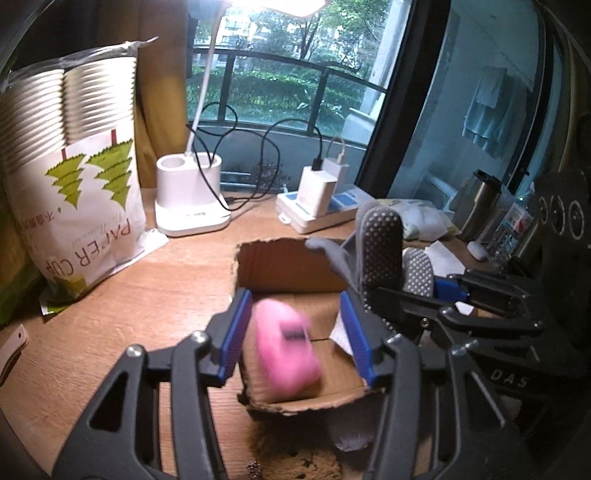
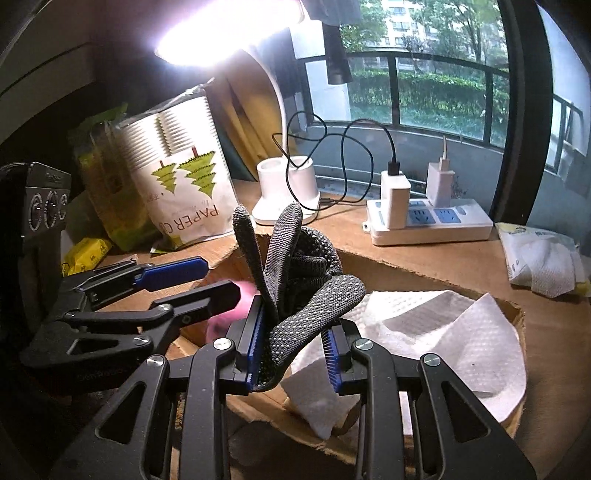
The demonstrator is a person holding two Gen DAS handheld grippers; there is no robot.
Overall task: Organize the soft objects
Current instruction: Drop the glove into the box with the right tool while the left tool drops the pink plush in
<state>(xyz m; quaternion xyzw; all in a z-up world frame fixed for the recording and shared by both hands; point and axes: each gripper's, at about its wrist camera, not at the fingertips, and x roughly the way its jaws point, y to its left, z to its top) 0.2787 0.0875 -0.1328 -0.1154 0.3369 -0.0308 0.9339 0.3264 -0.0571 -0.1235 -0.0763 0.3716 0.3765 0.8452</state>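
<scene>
Blue-padded fingers of the left gripper [image 1: 297, 332] stand apart over the open cardboard box [image 1: 291, 266], and a blurred pink soft toy [image 1: 286, 349] sits between them, clear of both pads. Beside it, the right gripper [image 2: 293, 350] is clamped on a grey dotted work glove [image 2: 295, 295], above the box's white paper towel [image 2: 443, 332], near the desk's [image 1: 147, 295] front edge.

At the centre of the left wrist view the pink object [image 1: 286, 347] is smeared by motion, its shape unreadable. In the right wrist view only a pink sliver shows at middle left behind the left gripper [image 2: 221, 277]. The desk lamp [image 1: 275, 5] is blown out and cut by the top edge. The paper cup bag [image 1: 74, 177] runs off the left edge.
</scene>
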